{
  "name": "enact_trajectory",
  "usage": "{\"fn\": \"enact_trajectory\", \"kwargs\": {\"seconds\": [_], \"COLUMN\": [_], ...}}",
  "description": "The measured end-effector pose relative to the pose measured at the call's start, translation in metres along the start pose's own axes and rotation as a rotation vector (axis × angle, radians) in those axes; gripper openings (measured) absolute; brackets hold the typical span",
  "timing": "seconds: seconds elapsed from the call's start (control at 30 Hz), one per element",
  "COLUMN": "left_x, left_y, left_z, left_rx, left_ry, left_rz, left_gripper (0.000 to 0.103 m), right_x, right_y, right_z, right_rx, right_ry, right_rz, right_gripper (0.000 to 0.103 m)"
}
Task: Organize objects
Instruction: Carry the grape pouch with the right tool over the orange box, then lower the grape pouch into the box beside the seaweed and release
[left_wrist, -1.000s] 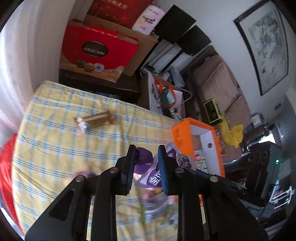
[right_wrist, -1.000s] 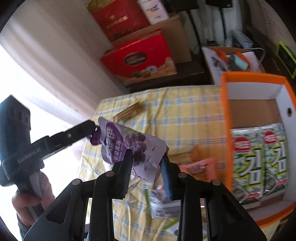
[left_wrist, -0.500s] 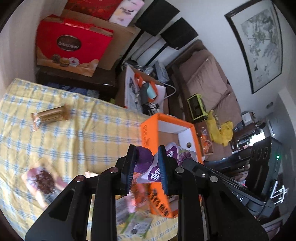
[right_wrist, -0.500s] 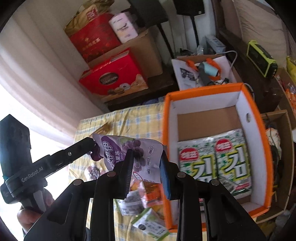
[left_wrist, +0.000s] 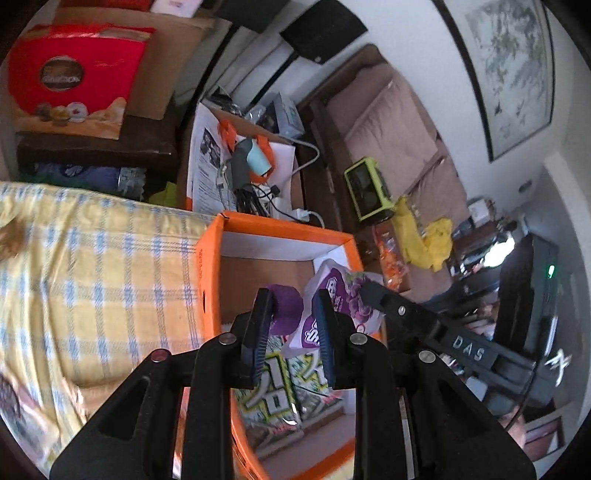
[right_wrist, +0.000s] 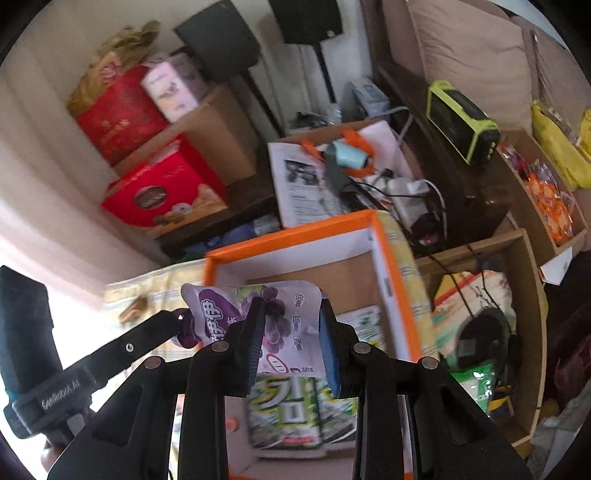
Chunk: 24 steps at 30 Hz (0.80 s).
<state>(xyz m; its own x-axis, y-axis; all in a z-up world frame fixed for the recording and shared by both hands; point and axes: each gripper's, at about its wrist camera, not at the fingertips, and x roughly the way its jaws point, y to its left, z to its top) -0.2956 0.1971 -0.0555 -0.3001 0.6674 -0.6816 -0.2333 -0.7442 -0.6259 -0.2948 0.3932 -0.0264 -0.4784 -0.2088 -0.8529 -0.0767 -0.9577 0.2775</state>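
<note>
The grape pouch (right_wrist: 273, 314) hangs over the orange box (left_wrist: 207, 280), its purple cap (left_wrist: 284, 308) pinched by the left gripper (left_wrist: 290, 317) and its body by the right gripper (right_wrist: 291, 325). Only the right view shows seaweed packs (right_wrist: 284, 417) clearly. The box sits on a checked cloth (left_wrist: 92, 280).

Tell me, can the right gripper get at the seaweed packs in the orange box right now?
Probably not: the right gripper is shut on the grape pouch, which hangs over the seaweed packs in the orange box.
</note>
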Motion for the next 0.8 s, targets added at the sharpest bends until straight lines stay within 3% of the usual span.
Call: {"fn": "enact_trajectory", "kwargs": {"seconds": [0.23, 0.3, 0.37, 0.6, 0.67, 0.8], "left_x": [0.034, 0.037, 0.034, 0.008, -0.004, -0.033], "left_y": [0.005, 0.008, 0.007, 0.000, -0.001, 0.007], "left_z": [0.013, 0.014, 0.013, 0.009, 0.006, -0.004], "left_rx": [0.025, 0.020, 0.033, 0.057, 0.077, 0.089], "left_ry": [0.051, 0.062, 0.066, 0.045, 0.035, 0.016], "left_rz": [0.068, 0.056, 0.044, 0.029, 0.048, 0.084], "left_gripper": [0.021, 0.023, 0.038, 0.044, 0.050, 0.071], "right_x": [0.039, 0.045, 0.044, 0.042, 0.034, 0.018], "right_y": [-0.010, -0.006, 0.000, 0.003, 0.004, 0.011], "right_z": [0.017, 0.016, 0.014, 0.004, 0.000, -0.011], "right_rx": [-0.015, -0.050, -0.098, -0.113, -0.107, -0.105], "right_ry": [0.006, -0.007, -0.045, -0.029, -0.042, -0.058], "right_rz": [-0.052, -0.095, -0.119, -0.139, -0.115, -0.108], "right_gripper": [0.029, 0.031, 0.031, 0.034, 0.034, 0.048]}}
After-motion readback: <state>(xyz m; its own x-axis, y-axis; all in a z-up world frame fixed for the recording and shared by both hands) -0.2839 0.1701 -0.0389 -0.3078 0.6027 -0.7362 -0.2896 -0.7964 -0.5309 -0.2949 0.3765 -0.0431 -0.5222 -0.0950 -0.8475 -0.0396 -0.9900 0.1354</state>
